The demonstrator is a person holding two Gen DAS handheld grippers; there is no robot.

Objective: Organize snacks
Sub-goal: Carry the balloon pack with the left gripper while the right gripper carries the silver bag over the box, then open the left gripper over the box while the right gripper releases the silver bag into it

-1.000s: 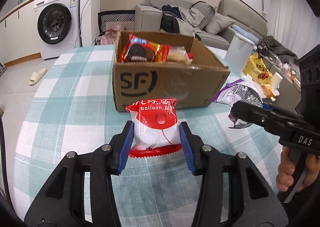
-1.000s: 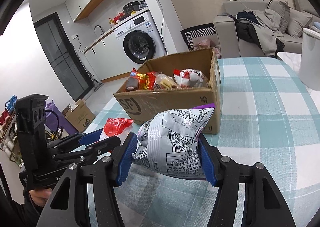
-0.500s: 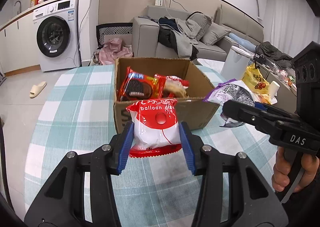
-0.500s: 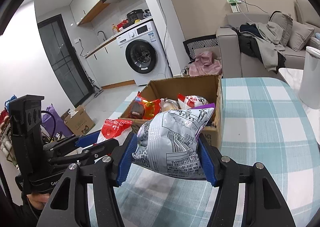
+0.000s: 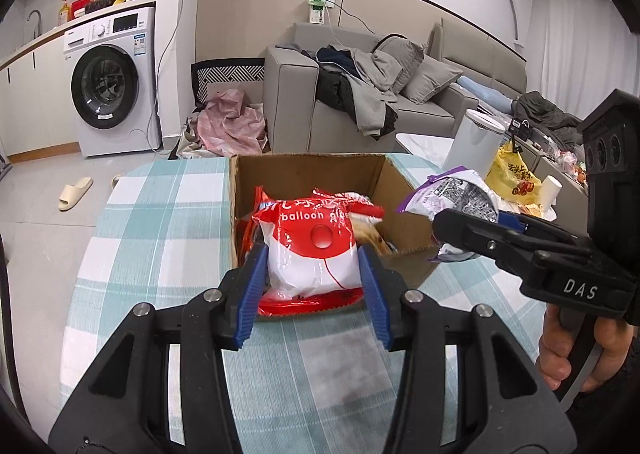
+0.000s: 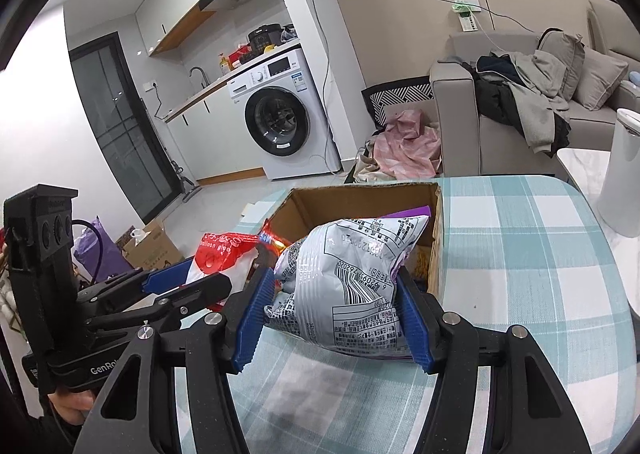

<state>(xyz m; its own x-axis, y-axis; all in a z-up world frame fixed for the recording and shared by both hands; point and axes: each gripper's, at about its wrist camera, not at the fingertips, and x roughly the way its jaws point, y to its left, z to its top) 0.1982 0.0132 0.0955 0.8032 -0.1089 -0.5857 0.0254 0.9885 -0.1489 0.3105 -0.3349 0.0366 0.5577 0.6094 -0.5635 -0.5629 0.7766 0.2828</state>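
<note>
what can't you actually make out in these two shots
- Left wrist view: the red and white snack packet in the left gripper covers most of what lies in the cardboard box.
- Right wrist view: the silver snack bag in the right gripper hides the box's inside; its print is too small to read.

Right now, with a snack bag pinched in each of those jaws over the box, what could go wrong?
Two risks, I think. The red balloon bag and the silver bag hang close together by the cardboard box, so the left gripper and right gripper could bump. The box already holds snacks, so a puffy bag dropped on top might slide out onto the checked tablecloth.
</note>
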